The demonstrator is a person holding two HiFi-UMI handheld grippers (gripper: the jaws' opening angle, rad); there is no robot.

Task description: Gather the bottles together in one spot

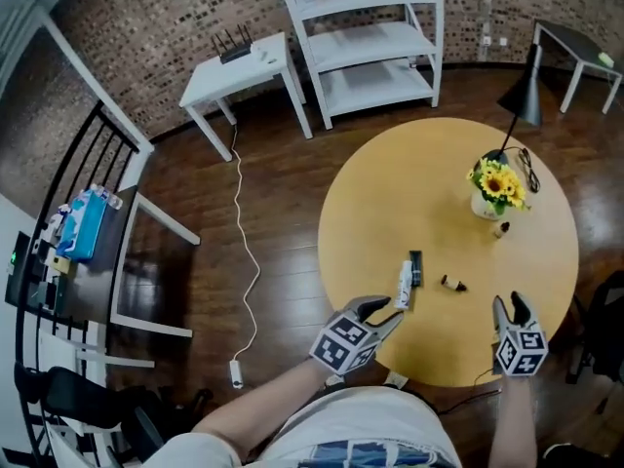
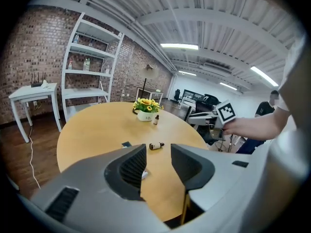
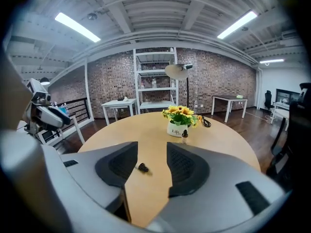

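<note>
Both tools empty. Left gripper (image 1: 388, 312) has its jaws apart with a gap and nothing pinched. It sits just near of the white bottle (image 1: 403, 286), whose near end peeks out beside one jaw in the left gripper view. Right gripper (image 1: 511, 308) also has its jaws apart and nothing between them, and it hovers over the near right edge of the table (image 1: 370, 213).

Bottles are not gathered yet:
- The white bottle lies flat near the table's centre, with a black item (image 1: 416, 267) touching its far end. Can't tell if that item is a bottle.
- A small brown bottle (image 1: 451, 283) lies on its side a little to the right.
- A small dark bottle (image 1: 501, 229) stands upright on the far right, just beside the flower pot (image 1: 490, 203).

Risks, as a guess:
- The two lying bottles are round. A nudge from a jaw tip instead of a clean pinch would likely roll them, and the white one isn't far from the near edge.
- The brown bottle is tiny. A grab on the cap end or off-centre could squirt it out of the pads.
- The upright bottle is tight against the pot. Wide jaws coming in could hit the pot or flowers, or tip the bottle.
- The left gripper going for the white bottle may drag the black item along.
</note>
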